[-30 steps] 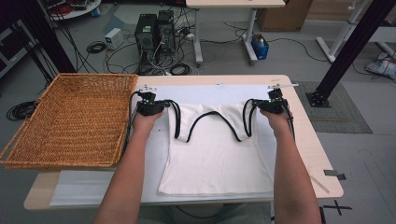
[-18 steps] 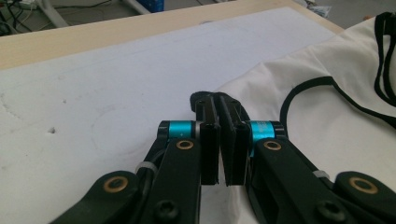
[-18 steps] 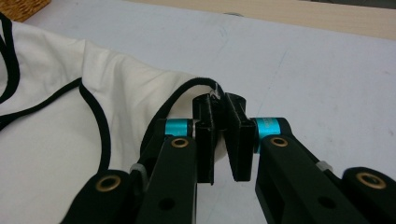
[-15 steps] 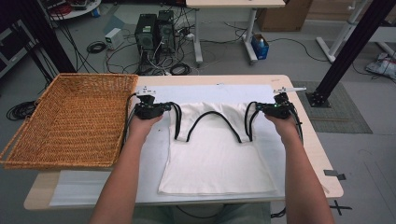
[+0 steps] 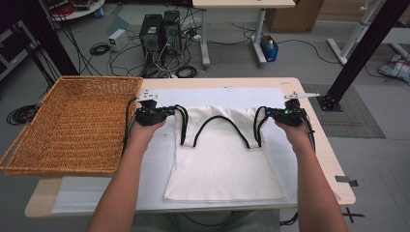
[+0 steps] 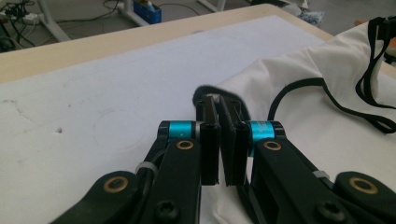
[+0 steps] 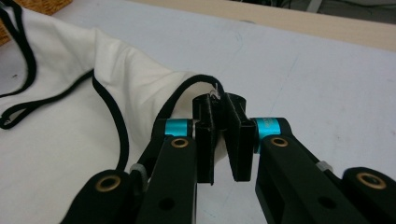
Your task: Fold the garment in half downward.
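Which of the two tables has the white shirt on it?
The near light wooden table with the white mat; the white black-trimmed tank top lies on it. The far white-legged table has none on the part seen.

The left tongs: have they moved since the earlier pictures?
Yes. The left tongs have moved away from the person, toward the table far edge.

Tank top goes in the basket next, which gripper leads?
Left. The left gripper holds the tank top at the shoulder beside the wicker basket; the right gripper grips the far shoulder.
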Available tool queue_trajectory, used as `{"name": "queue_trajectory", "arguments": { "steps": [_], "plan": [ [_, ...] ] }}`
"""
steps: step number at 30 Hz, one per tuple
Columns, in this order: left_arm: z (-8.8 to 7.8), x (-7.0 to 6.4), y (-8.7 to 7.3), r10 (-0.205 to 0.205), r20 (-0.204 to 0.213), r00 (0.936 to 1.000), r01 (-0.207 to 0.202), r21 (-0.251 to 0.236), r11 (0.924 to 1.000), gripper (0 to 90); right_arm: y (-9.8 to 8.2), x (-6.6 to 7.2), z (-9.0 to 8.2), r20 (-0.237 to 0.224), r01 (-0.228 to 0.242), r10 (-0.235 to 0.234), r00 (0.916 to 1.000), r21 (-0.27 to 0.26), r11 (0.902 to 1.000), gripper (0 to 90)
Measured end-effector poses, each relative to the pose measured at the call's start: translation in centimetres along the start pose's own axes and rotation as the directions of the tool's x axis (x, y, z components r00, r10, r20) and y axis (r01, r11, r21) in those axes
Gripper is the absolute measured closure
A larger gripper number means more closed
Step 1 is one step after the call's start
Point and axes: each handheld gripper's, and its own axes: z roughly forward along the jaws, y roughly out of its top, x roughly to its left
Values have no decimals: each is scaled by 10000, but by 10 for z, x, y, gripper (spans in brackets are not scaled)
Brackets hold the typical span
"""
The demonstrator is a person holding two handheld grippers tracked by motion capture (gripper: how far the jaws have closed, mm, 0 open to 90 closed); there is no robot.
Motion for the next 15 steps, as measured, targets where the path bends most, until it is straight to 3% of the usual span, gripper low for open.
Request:
{"name": "queue_trajectory", "arguments": {
  "steps": [4, 8, 12, 13, 14, 15],
  "plan": [
    [-18, -4, 0, -49, 39, 10000, 51, -321, 9995, 864, 1, 10, -15, -54, 252, -254, 9997, -292, 9993, 845],
    [-39, -17, -2, 271, 61, 9996, -267, -580, 9980, 887, -1, 27, -38, -131, 566, -575, 9983, -587, 9967, 845],
    [-39, -24, -7, 23, -44, 10000, -24, -260, 9997, 881, -7, 33, -47, -91, 583, -589, 9982, -566, 9967, 845],
    [-32, -25, -8, -139, -146, 9998, 136, -240, 9996, 816, -8, 31, -45, -24, 515, -516, 9987, -482, 9975, 845],
    [-25, -24, -8, -525, -185, 9984, 525, -10, 9986, 686, -9, 29, -43, 12, 471, -471, 9989, -466, 9978, 845],
    [-19, -22, -8, -686, -162, 9975, 688, 151, 9975, 644, -9, 26, -40, 37, 417, -416, 9991, -446, 9981, 845]
  ]
}}
